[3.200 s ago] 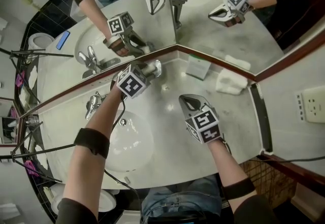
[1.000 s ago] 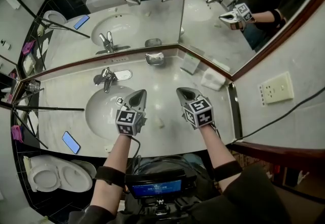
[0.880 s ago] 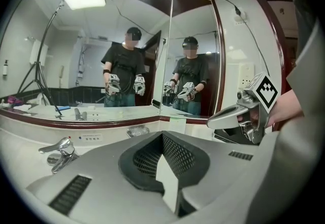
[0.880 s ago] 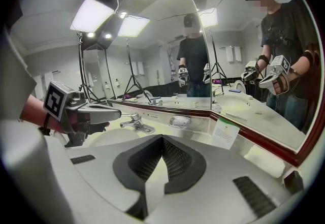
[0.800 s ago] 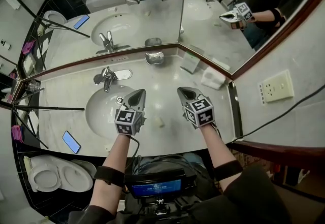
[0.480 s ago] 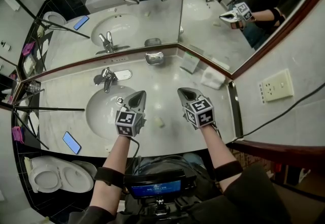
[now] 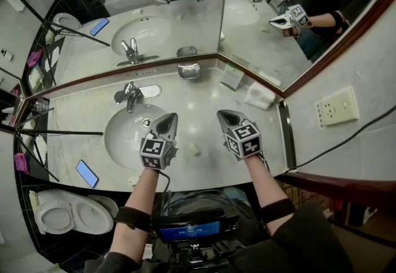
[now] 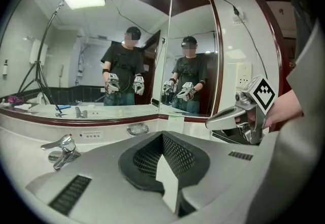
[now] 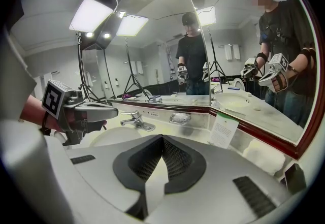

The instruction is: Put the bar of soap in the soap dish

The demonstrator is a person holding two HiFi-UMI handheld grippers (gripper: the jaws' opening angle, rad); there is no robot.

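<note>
A small pale bar of soap [image 7: 194, 149] lies on the marble counter near its front edge, between my two grippers and touching neither. The silver soap dish [image 7: 188, 70] stands at the back against the mirror; it also shows in the left gripper view [image 8: 137, 128] and the right gripper view [image 9: 180, 118]. What lies in the dish is too small to read. My left gripper [image 7: 166, 122] hovers over the sink's right rim, jaws shut and empty [image 8: 162, 135]. My right gripper [image 7: 228, 118] hangs level with it to the right, also shut on nothing [image 9: 162, 139].
A round sink [image 7: 124, 135] with a chrome faucet [image 7: 130, 95] fills the counter's left half. A phone [image 7: 86, 173] lies at the front left. A card [image 7: 232, 77] and a folded towel [image 7: 260, 95] sit at the back right, below the angled mirrors. A toilet [image 7: 68, 213] stands lower left.
Since the oldest frame my left gripper has drawn back from the soap dish to the counter's front, and the head view has pulled back. Over the last second nothing has visibly moved.
</note>
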